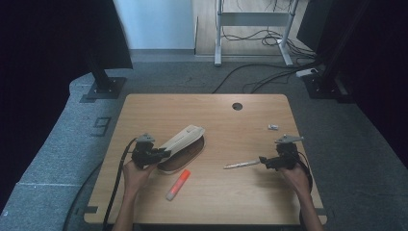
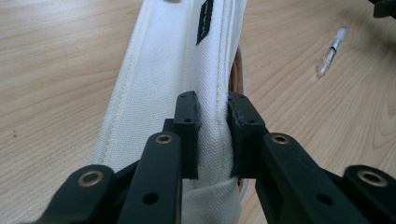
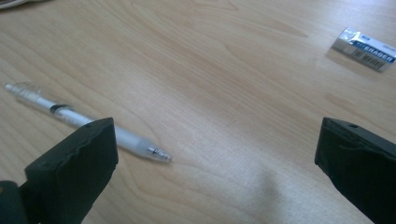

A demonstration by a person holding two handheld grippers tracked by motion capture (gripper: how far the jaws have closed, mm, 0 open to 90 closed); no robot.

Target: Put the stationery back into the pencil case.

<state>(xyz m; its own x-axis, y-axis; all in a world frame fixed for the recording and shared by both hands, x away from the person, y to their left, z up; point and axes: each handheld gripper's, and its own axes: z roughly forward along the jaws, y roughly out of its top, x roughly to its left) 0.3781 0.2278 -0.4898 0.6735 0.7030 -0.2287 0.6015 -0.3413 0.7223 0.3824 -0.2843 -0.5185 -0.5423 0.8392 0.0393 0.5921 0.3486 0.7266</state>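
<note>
An orange and white glue stick (image 1: 178, 185) lies on the wooden tabletop (image 1: 226, 202), near the front edge. A small white eraser (image 1: 273, 127) with a blue label sits far off at the right side. There is a round dark hole (image 1: 237, 106) near the back of the tabletop. Behind it, on the grey floor (image 1: 183, 77), black cables (image 1: 260, 79) curl around a metal frame (image 1: 252, 19)

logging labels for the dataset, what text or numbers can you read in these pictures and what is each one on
"ERASER": on the sleeve of the white eraser, beside a barcode too small to read.
"9": grey figure on the floor mat left of the table.
Black tag on the white pencil case: print too blurred to read.
Pen and orange glue stick: no readable text.
</note>
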